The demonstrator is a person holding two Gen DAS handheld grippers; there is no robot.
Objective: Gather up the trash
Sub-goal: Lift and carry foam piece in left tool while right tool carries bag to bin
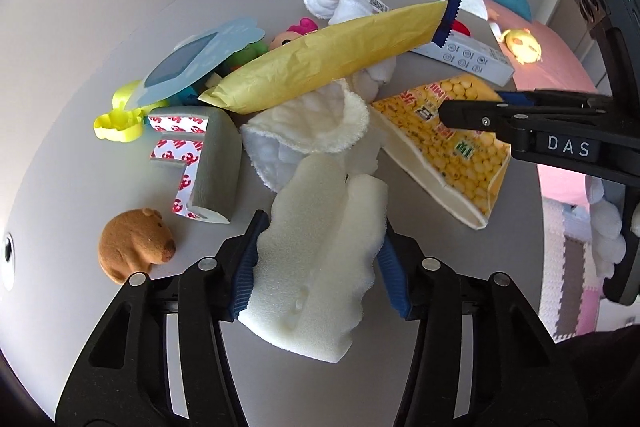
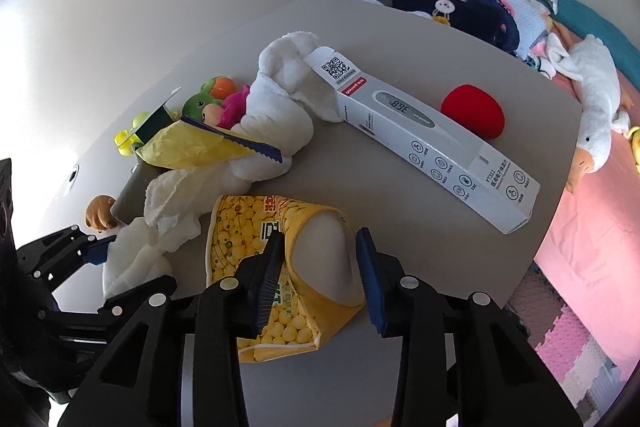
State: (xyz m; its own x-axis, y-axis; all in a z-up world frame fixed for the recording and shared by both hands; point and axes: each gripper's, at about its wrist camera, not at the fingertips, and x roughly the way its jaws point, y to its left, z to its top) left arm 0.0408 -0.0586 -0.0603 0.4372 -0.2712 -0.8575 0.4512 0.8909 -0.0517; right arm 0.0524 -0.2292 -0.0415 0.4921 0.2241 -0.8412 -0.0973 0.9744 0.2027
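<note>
On the cluttered grey surface (image 1: 100, 27), two pieces of trash sit each inside its own gripper. Close under the left gripper (image 1: 320, 259), a crumpled slab of white foam (image 1: 324, 259) lies with its long axis running away from the camera, along the fingers, toward a pile of white cloth (image 1: 308, 123); both blue pads (image 1: 246, 267) press into its flanks, so the left gripper is clamped on the foam. To that gripper's right, the yellow snack bag (image 2: 240, 239) printed with corn kernels lies flat near the surface's front edge, its open mouth curled up toward the right gripper (image 2: 320, 267). Here the hold is less sure: the left pad (image 2: 268, 275) rests against the bag's raised lip, while the right pad (image 2: 370, 279) stands just beside it, with a grey gap showing between the fingers, so the right gripper reads as narrowed around the lip and not yet pinching it. Seen from the left wrist, the right gripper reaches in sideways over the bag, well clear of the foam, so the two do not cross. A long yellow wrapper (image 1: 320, 59) and a white thermometer box (image 2: 432, 143) lie farther back among toys, nearer neither hand by much. Judged from this, the next lift turns on the bag's lip.
</note>
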